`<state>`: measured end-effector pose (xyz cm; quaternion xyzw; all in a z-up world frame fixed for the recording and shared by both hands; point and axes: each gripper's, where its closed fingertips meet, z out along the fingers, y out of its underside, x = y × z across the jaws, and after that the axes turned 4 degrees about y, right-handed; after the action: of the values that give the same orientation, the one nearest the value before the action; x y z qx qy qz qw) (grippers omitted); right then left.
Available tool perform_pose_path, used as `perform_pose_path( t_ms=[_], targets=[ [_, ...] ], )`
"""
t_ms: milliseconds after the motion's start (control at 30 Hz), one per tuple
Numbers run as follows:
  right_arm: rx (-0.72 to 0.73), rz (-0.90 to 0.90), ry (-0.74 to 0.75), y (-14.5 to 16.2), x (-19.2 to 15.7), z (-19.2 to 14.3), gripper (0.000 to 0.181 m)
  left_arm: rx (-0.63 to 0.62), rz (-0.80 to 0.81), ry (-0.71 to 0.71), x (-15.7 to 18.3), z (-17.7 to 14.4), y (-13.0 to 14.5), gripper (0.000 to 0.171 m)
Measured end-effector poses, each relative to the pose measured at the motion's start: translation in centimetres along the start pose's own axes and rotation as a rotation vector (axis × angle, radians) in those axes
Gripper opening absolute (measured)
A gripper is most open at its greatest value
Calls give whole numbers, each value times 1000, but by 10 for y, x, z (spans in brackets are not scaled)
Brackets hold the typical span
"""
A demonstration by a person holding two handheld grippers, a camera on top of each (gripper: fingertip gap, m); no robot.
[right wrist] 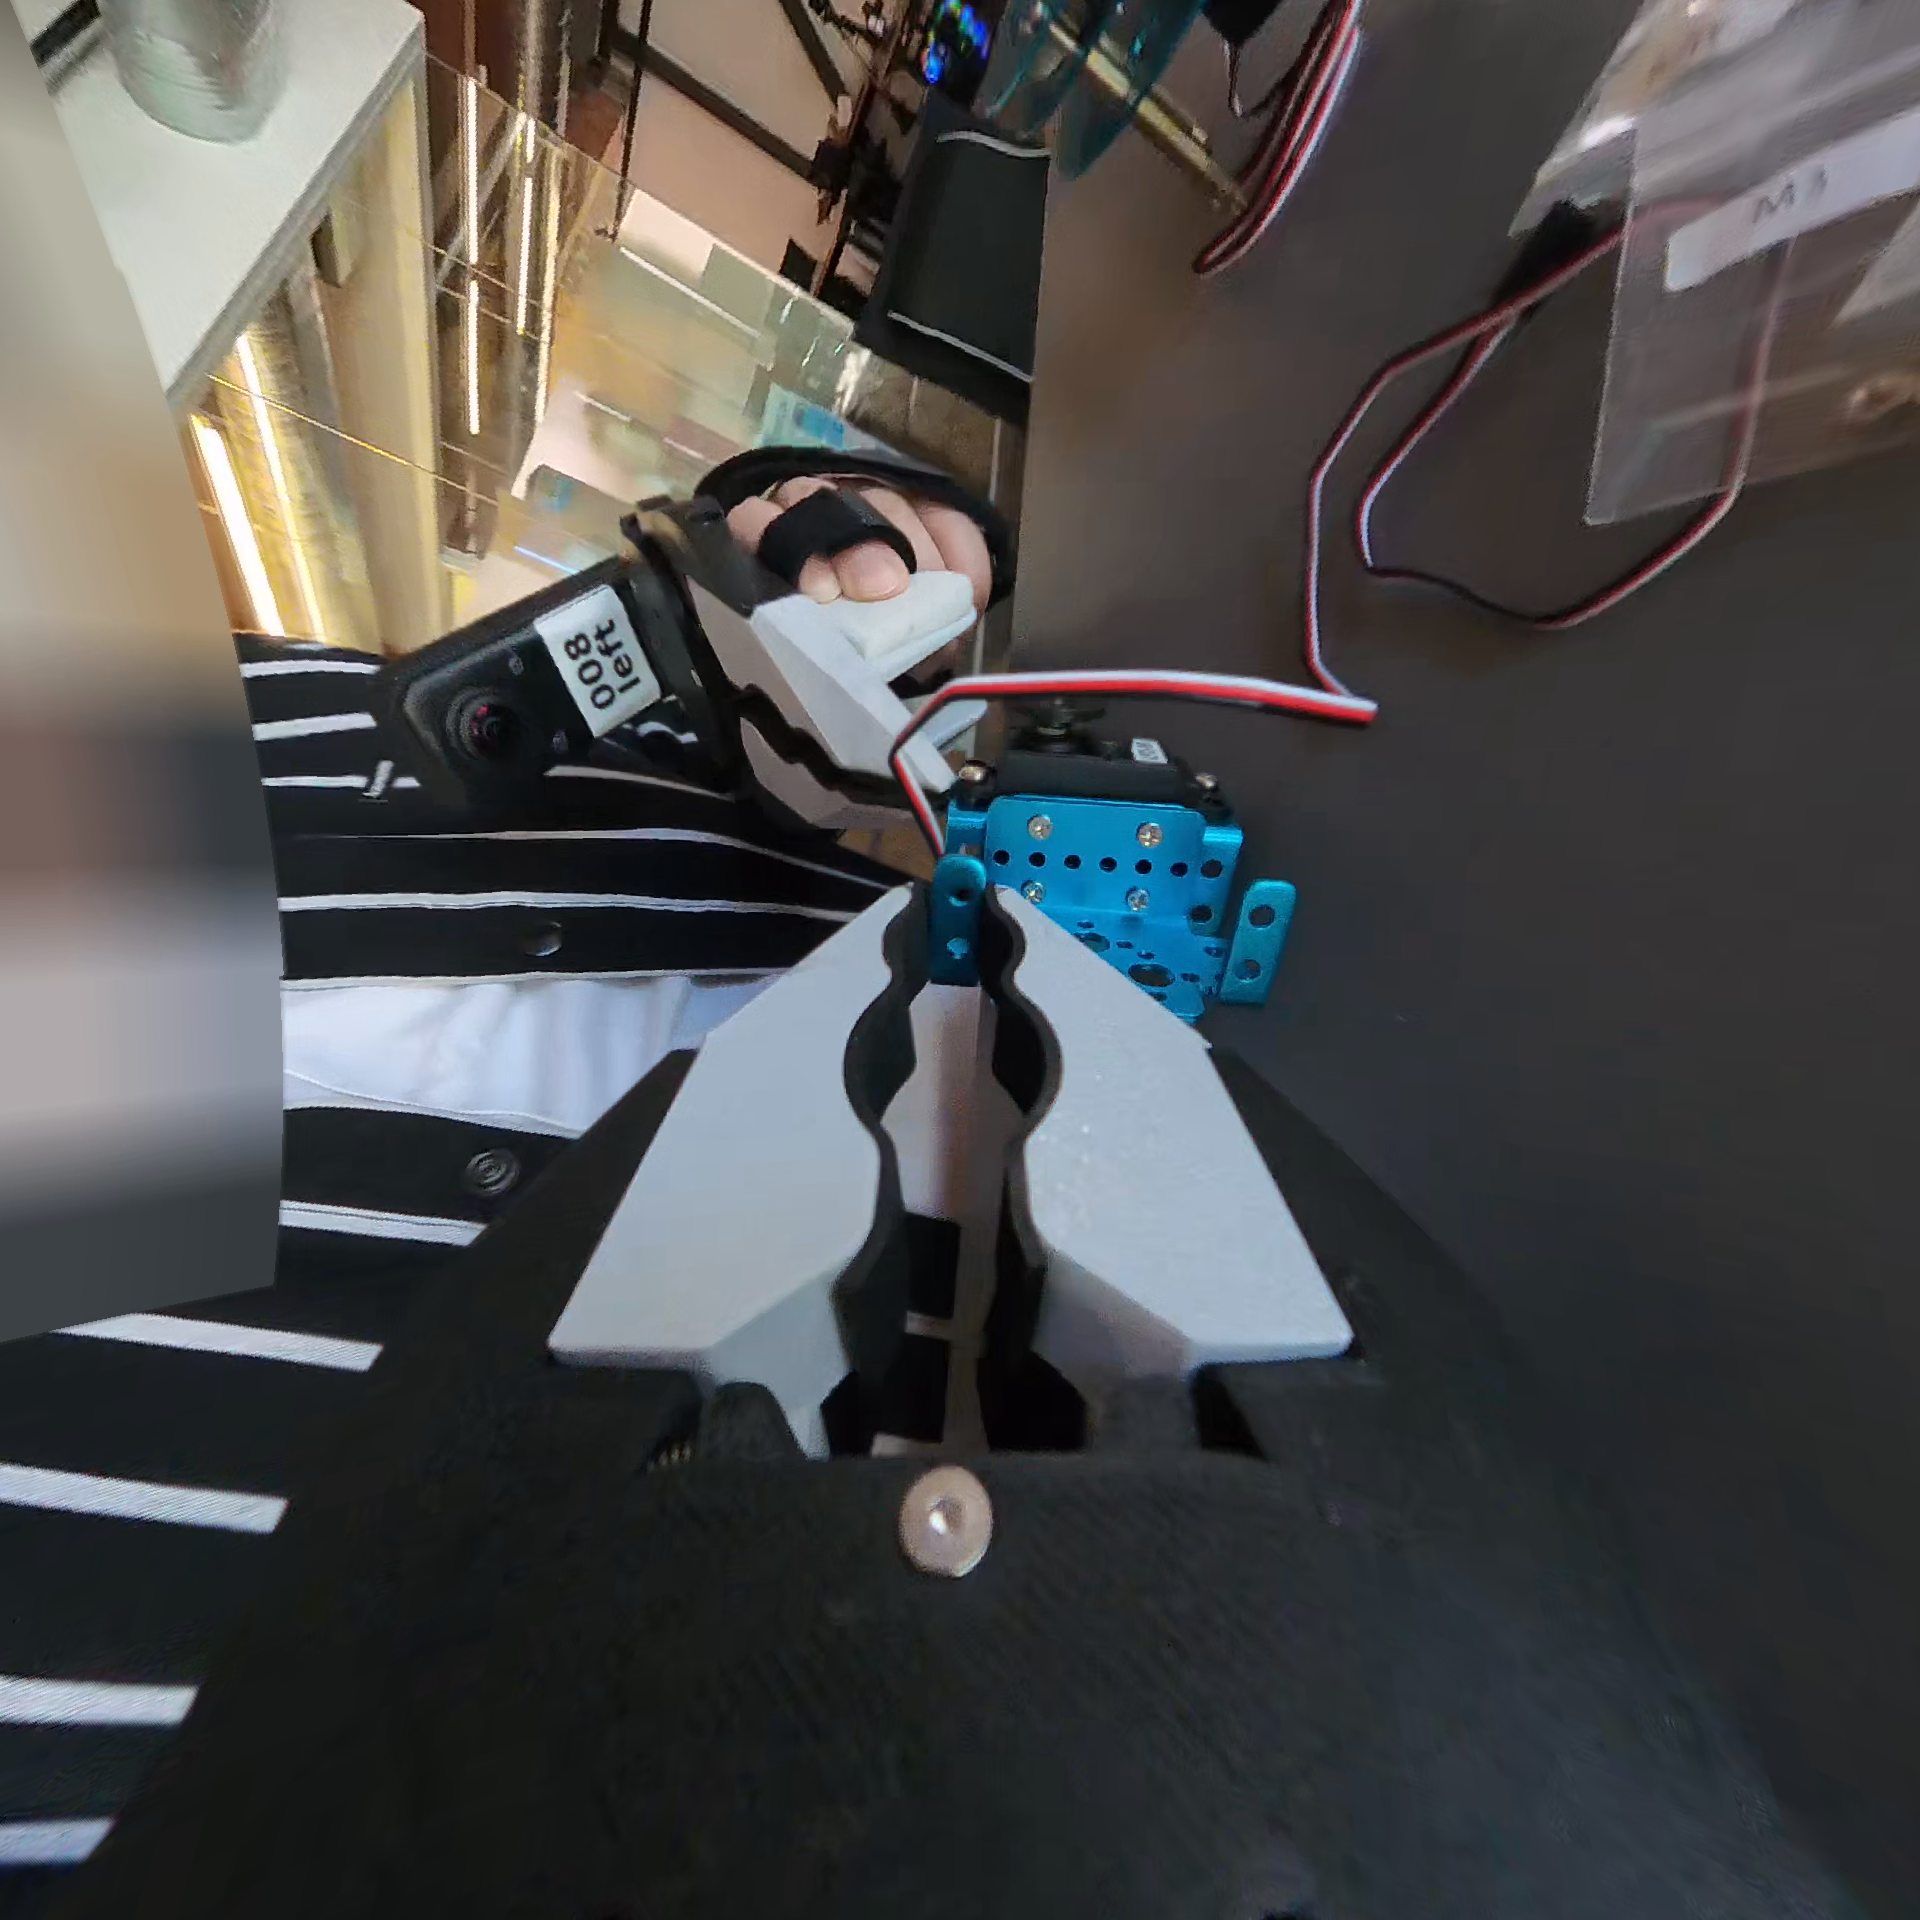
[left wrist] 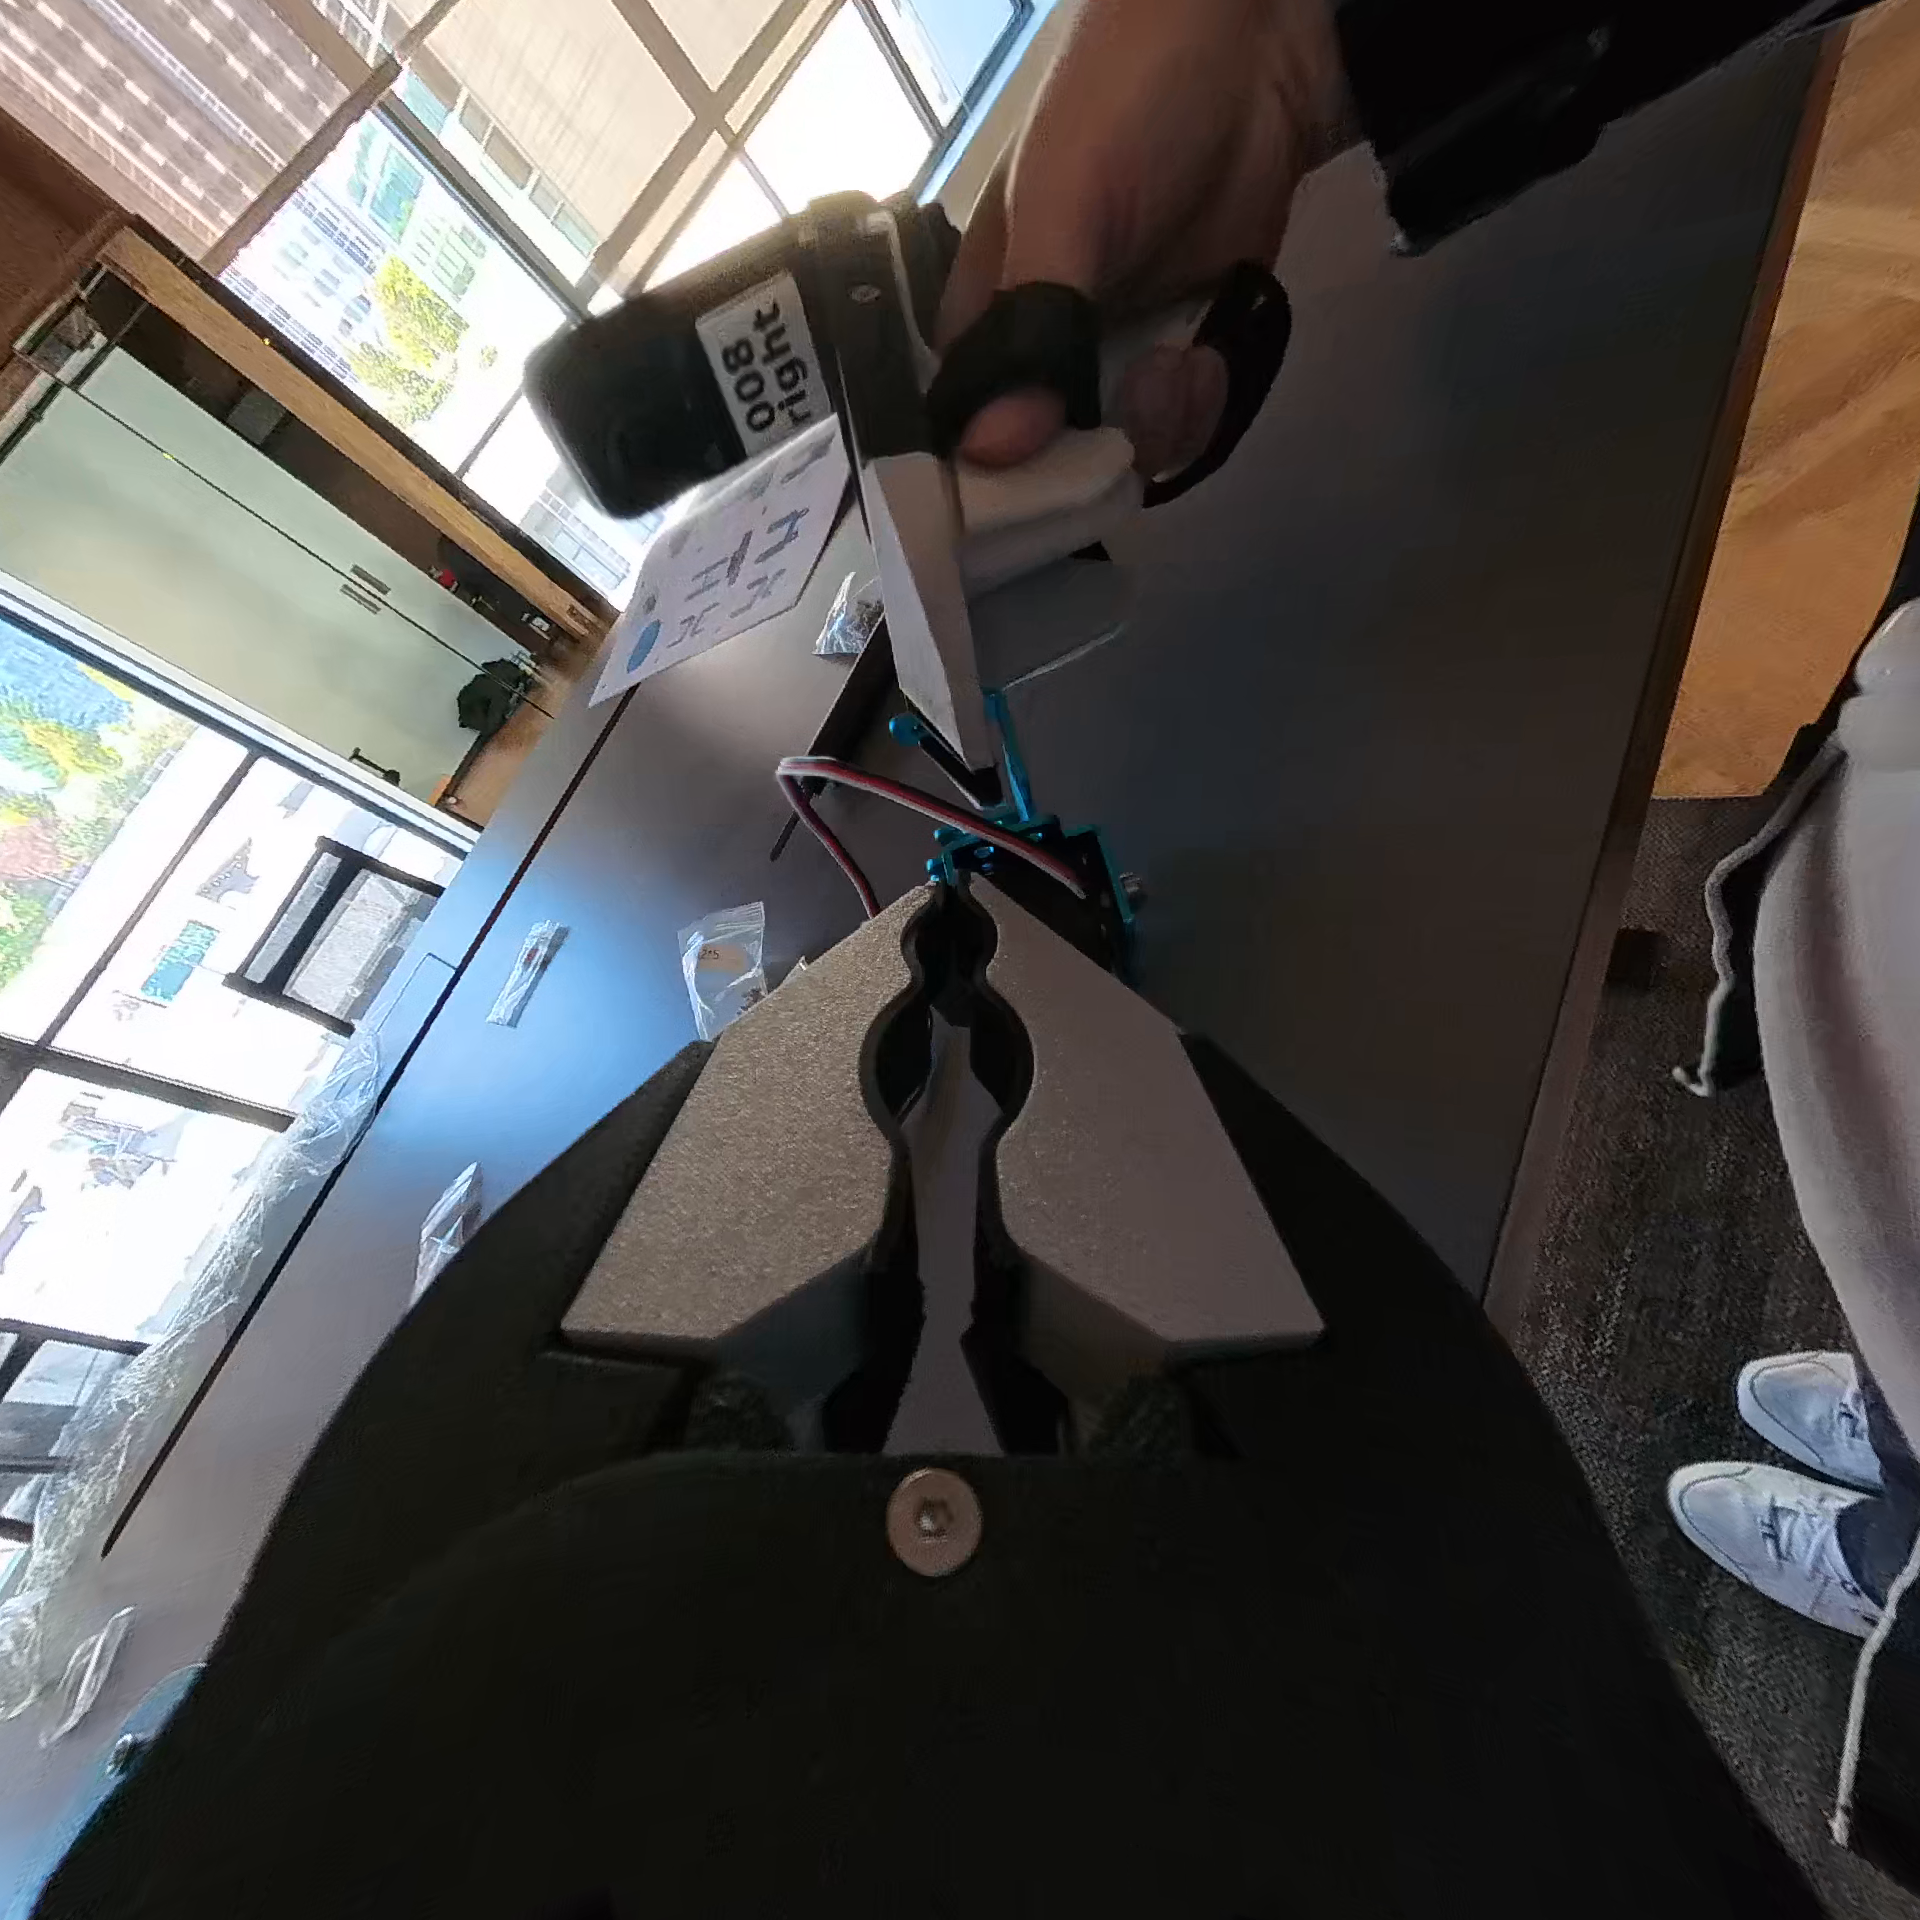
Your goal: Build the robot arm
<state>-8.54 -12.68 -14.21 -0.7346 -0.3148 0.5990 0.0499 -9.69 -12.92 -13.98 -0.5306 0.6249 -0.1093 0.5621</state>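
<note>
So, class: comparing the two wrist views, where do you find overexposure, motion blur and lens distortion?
Left wrist view: the windows are blown out, the dark table catches their sheen, and the right gripper is smeared; right wrist view: the plastic bag is blurred, straight edges bow from the wide lens, and the blue bracket is sharp.

The clear bag [right wrist: 1756, 270] is blurred and cut off by the edge.

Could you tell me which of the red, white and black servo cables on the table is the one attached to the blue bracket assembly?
The short cable arching over the blue bracket assembly held by the right gripper; the other cable lies looped loose on the table.
</note>
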Motion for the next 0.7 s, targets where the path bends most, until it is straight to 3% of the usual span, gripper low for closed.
perform_pose_path(
  t_ms=[100,200,300,500,700],
  targets=[
    [58,-174,113,0,0,1,6,-3,14,-12,-1,0,1,0],
    [115,-384,329,1,14,-3,7,-2,-69,-21,-4,-4,4,0],
    [177,-528,518,1,27,-8,7,76,-270,-6,-10,-14,1,0],
    [202,-763,783,7,27,2,7,84,-761,21,-31,-3,7,30],
    [208,-803,933,8,29,8,8,-70,-904,99,-21,28,26,44]
  ],
)
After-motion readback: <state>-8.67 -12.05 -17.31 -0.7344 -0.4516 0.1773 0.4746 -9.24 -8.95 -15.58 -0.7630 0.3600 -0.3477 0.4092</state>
